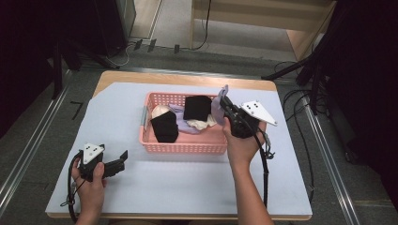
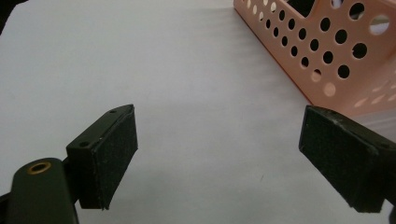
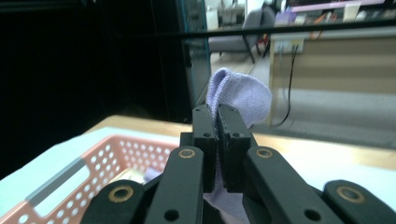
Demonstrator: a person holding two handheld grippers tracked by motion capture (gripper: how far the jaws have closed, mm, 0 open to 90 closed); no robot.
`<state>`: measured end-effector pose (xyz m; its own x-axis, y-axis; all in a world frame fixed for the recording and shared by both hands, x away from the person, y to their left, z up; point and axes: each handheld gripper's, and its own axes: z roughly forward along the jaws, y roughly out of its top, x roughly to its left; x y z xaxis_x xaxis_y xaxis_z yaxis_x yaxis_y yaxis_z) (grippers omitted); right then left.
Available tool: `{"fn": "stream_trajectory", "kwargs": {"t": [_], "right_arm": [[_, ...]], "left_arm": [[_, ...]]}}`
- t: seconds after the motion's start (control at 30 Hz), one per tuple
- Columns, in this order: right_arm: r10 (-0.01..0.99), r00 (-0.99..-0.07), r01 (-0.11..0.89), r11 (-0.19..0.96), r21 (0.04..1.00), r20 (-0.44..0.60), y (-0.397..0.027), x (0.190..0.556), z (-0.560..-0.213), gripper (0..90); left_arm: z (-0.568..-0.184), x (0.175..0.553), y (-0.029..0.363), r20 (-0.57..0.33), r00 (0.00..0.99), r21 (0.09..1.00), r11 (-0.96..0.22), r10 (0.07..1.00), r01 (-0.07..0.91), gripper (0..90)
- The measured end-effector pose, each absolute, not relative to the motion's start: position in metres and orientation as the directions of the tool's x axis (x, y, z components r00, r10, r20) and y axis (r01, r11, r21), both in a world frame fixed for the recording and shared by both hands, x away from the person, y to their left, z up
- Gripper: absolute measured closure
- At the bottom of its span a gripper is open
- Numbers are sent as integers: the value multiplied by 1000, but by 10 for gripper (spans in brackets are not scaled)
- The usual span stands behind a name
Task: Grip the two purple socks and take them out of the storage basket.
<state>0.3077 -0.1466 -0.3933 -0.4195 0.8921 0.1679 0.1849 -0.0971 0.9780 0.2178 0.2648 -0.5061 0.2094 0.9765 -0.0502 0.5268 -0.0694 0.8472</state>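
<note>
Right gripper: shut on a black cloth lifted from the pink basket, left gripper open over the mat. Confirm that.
Wrong colour: the right gripper is shut on a lilac cloth, as the right gripper view shows. The left gripper is open beside the pink basket.

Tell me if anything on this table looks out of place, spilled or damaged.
Nothing stands out. The pink basket sits square on the white mat, holding black, cream and lilac cloth pieces in a loose pile. The right gripper is clamped on the lilac cloth, lifting it at the basket's right end. The left gripper is open over bare mat.
</note>
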Motion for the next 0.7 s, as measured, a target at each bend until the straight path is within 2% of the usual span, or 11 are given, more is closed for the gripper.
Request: {"fn": "stream_trajectory", "kwargs": {"t": [0.17, 0.2, 0.3, 0.5, 0.7], "right_arm": [[908, -399, 97, -97, 991, 128, -156, 303, -384, 868], [926, -367, 44, -80, 996, 91, -162, 300, -379, 868], [944, -324, 0, -73, 997, 69, -172, 298, -375, 867], [971, -227, -10, -83, 996, 79, -195, 294, -376, 867], [987, -137, 40, -73, 997, 78, -216, 293, -394, 867]], "left_arm": [[-506, 218, 265, -48, 209, 845, -72, 977, 530, 125], [-506, 218, 265, -48, 207, 848, -70, 977, 526, 125], [-506, 217, 265, -48, 208, 847, -71, 977, 526, 125], [-506, 217, 265, -49, 208, 846, -70, 977, 528, 125], [-506, 217, 265, -49, 207, 846, -70, 977, 528, 125]]}}
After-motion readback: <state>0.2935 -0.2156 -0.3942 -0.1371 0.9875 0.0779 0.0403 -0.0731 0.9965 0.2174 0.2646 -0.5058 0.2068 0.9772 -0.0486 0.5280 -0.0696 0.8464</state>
